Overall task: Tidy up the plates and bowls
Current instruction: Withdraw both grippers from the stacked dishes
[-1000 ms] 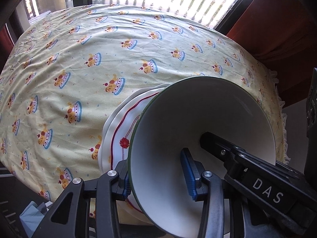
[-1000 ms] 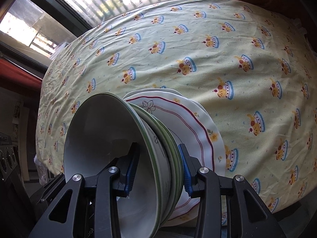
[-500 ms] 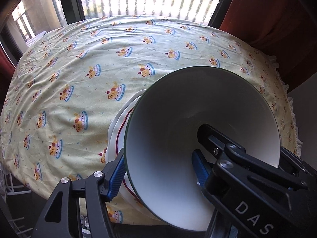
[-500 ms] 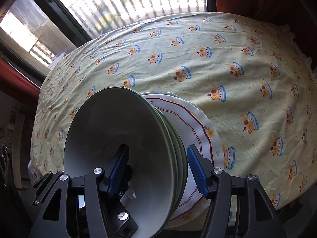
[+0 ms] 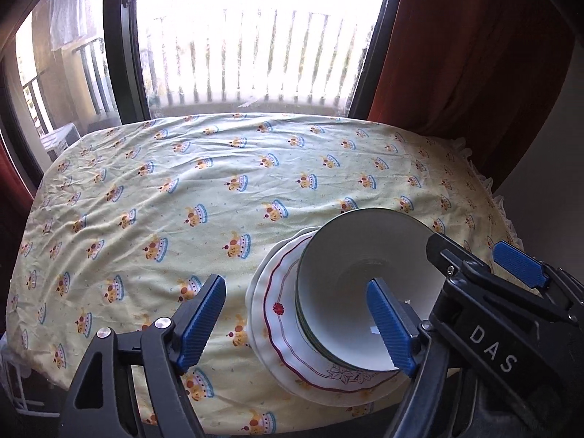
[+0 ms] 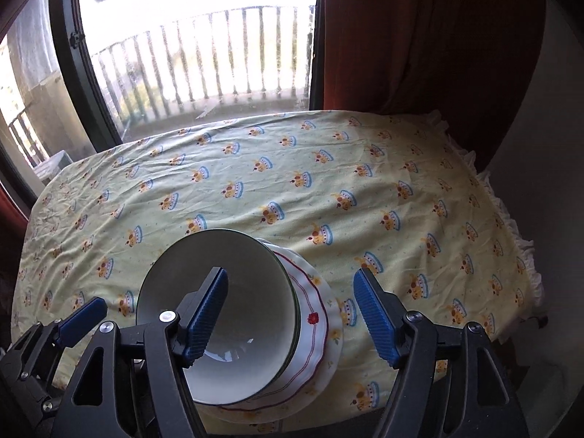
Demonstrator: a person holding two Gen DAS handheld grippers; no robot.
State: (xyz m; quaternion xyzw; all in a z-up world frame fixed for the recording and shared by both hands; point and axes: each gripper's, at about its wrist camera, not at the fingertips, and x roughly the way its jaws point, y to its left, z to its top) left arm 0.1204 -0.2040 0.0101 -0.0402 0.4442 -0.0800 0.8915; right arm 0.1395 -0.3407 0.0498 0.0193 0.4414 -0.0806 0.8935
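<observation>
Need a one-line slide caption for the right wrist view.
Right gripper, jaws just opened, backs off stacked green-rimmed bowls nested on red-trimmed floral plates on the cake-print tablecloth.

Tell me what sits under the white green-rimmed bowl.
The white green-rimmed bowl is nested in more green-rimmed bowls, on a scalloped red-lined floral plate with another plate rim below. How many bowls or plates there are is hidden.

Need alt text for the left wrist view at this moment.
Stacked green-rimmed bowls sit on red-trimmed floral plates near the front edge of a crown-print tablecloth. The left gripper, jaws just opened, holds nothing; the right gripper enters from the right.
</observation>
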